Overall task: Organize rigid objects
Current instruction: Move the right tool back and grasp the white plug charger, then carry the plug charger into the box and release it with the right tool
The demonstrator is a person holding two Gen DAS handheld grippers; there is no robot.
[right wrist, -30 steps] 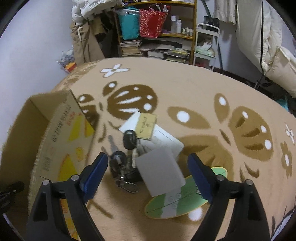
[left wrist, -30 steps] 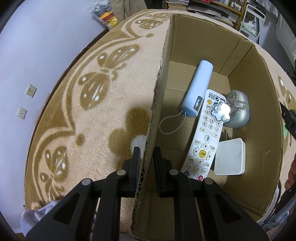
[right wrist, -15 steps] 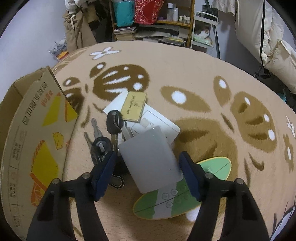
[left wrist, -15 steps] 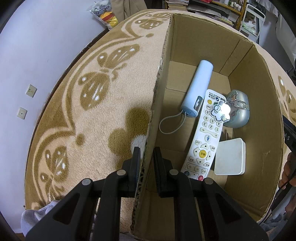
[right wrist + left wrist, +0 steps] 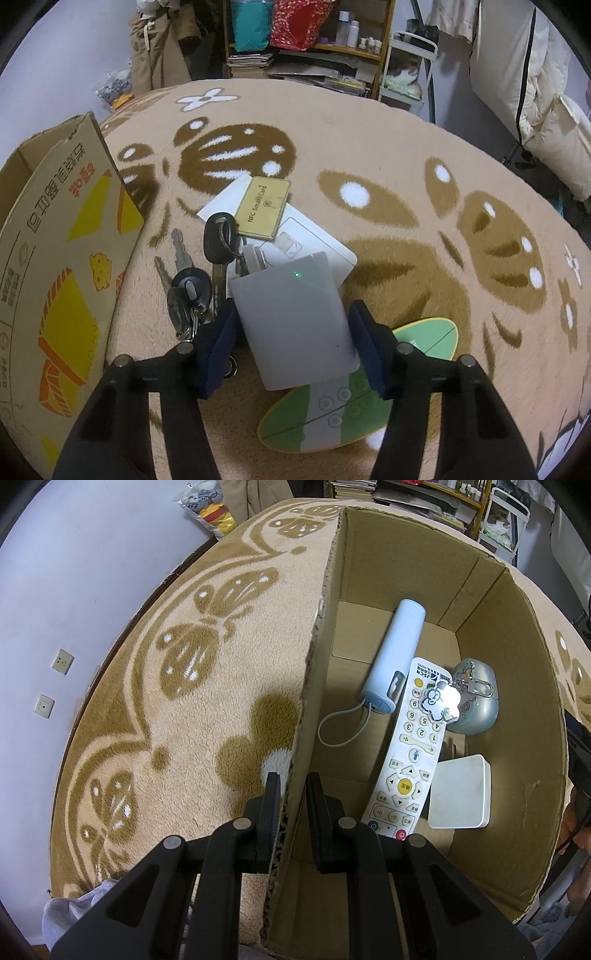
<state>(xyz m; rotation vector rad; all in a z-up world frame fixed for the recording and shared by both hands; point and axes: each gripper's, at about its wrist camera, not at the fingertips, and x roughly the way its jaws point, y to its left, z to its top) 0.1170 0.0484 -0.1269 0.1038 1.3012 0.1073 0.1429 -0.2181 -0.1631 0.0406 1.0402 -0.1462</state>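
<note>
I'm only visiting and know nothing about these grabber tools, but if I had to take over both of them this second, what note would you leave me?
Left gripper: clamped on the cardboard box wall, steadying it.
Right gripper: open, fingers either side of the grey power bank, not yet squeezing it.
In the box: white remote, light blue tube, silver egg-shaped case with keychain, white square device.
On the blanket: power bank, key bunch, gold NFC card, white cards, green oval remote.
Next, probably: close on the power bank, carry it to the box.
</note>
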